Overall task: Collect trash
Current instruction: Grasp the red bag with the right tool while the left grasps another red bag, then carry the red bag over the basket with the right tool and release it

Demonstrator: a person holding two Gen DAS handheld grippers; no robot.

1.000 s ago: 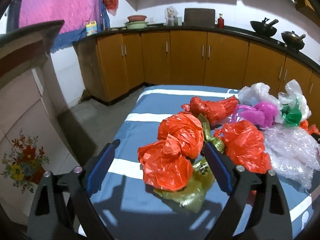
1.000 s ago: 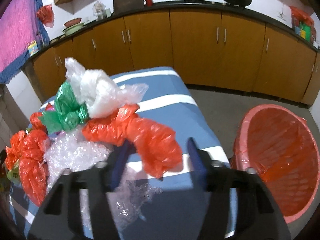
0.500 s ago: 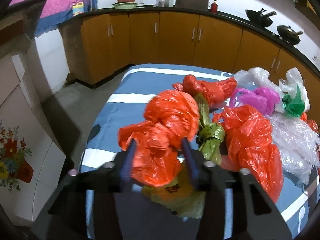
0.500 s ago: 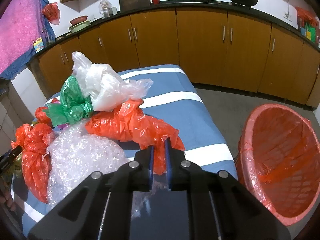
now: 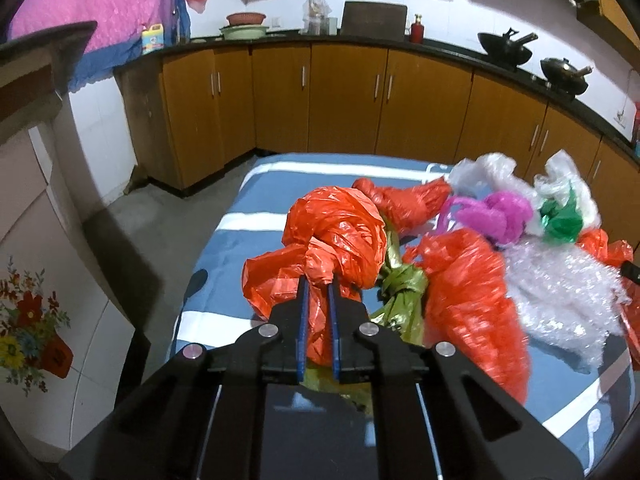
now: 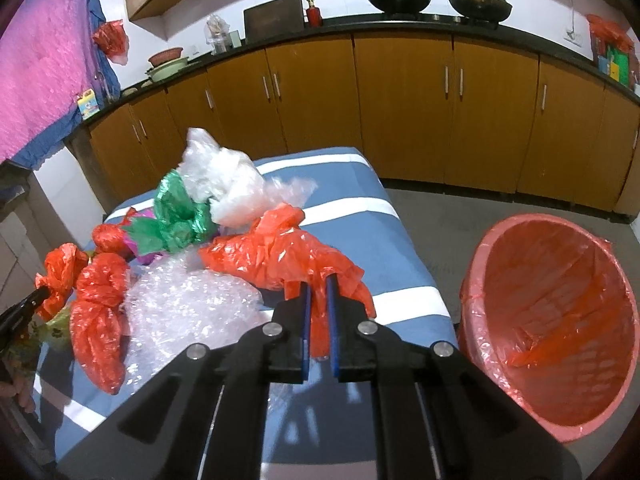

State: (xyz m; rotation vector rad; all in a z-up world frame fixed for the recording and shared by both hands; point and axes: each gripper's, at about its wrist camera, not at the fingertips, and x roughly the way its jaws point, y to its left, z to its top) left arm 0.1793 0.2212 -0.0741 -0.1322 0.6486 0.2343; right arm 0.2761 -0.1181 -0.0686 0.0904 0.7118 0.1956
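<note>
A pile of crumpled plastic bags lies on a blue-and-white striped table (image 5: 256, 184). My left gripper (image 5: 318, 286) is shut on a knotted orange bag (image 5: 336, 236) at the pile's left end. An olive-green bag (image 5: 402, 284) lies beside and partly under it. My right gripper (image 6: 318, 282) is shut on a long orange bag (image 6: 276, 258) at the pile's right end and lifts it a little. A pink bin (image 6: 552, 320) with an orange liner stands on the floor right of the table. The left gripper's tip shows in the right wrist view (image 6: 38, 294).
More bags lie between the grippers: bubble wrap (image 6: 188, 304), a green bag (image 6: 178, 216), a white bag (image 6: 224, 176), a magenta bag (image 5: 500, 216) and other orange bags (image 5: 472, 292). Wooden kitchen cabinets (image 6: 400, 108) run behind. A flowered cupboard (image 5: 36, 280) stands at the left.
Both grippers have closed: the left from wide open onto the knotted orange bag, the right onto the long orange bag. Both bags have risen slightly.
</note>
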